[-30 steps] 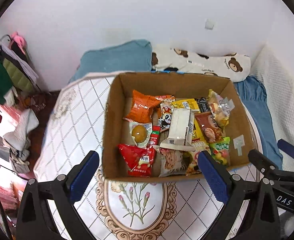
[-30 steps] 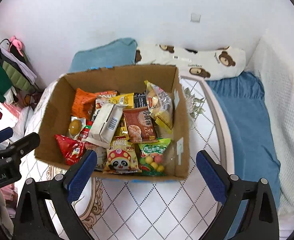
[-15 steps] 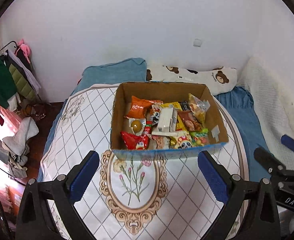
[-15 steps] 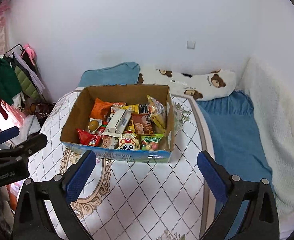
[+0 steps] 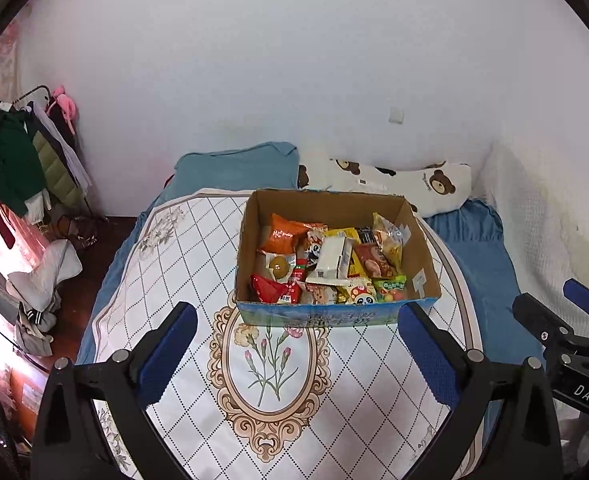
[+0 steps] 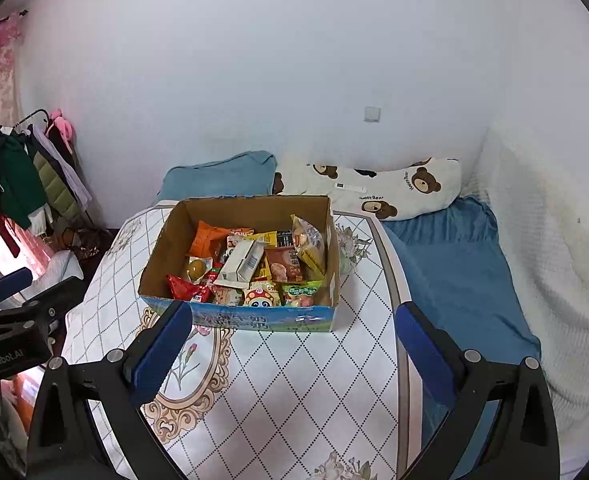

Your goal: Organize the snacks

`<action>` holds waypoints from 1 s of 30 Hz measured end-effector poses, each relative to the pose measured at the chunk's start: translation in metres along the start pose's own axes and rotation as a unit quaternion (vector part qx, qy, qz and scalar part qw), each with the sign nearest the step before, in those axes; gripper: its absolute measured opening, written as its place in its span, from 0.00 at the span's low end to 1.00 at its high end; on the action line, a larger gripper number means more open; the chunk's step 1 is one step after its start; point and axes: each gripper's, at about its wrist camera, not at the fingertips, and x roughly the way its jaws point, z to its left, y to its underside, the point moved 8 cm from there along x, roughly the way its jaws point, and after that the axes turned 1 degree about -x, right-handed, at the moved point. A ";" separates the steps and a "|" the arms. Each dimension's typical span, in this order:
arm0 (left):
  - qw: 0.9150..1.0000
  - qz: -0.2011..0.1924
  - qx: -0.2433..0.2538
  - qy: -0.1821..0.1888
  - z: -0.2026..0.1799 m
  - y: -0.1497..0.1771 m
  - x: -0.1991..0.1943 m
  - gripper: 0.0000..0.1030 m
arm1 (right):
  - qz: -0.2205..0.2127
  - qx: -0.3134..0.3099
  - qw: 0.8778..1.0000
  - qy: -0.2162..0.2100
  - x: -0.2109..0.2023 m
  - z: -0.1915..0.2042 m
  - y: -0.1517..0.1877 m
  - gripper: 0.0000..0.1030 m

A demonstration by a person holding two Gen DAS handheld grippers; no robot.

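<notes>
At the far left a clothes rack point(image 5: 22, 160) hangs full of dark green and grey garments against the white wall. Next comes the round table point(image 5: 166, 264), covered in a white diamond-patterned cloth with a flower medallion. The left gripper point(image 5: 294, 354) hovers over the near part of this table with its blue-padded fingers spread wide and nothing between them.

The cardboard box point(image 5: 334, 204) stands on the far half of the table, open at the top, its long axis running left to right across the view and its blue printed side facing the grippers. Inside, from the left: an orange snack bag point(image 5: 284, 234) near the back, a clear pack with a brown egg point(image 5: 278, 267) below it, and a red packet point(image 5: 270, 289) in the front left corner. In the middle a white carton point(image 5: 332, 258) lies on top of the pile, its long axis pointing from front to back of the box, tilted slightly. To its right lie a brown cookie packet point(image 5: 374, 264), a green candy bag point(image 5: 390, 286) at the front, and a clear yellow bag point(image 5: 388, 236) leaning on the right wall.

The right gripper point(image 6: 292, 350) hovers likewise over the table, fingers wide apart and empty. Behind the box rest a blue pillow point(image 6: 218, 176) and a bear-print pillow point(image 6: 394, 192) on a blue bed sheet point(image 6: 454, 264).
</notes>
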 end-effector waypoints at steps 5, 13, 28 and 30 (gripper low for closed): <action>1.000 0.004 0.003 -0.006 0.000 0.001 0.004 1.00 | -0.001 0.005 1.000 -0.002 0.005 -0.003 0.000 1.00; 1.000 0.015 0.010 -0.019 -0.001 0.001 0.048 1.00 | 0.002 0.024 1.000 0.011 0.049 -0.015 0.000 1.00; 0.998 0.050 0.018 -0.043 -0.004 0.008 0.117 1.00 | 0.016 0.026 0.999 0.020 0.124 -0.018 0.001 1.00; 0.998 0.051 0.017 -0.042 -0.004 0.008 0.120 1.00 | 0.019 0.026 0.999 0.020 0.129 -0.019 0.002 1.00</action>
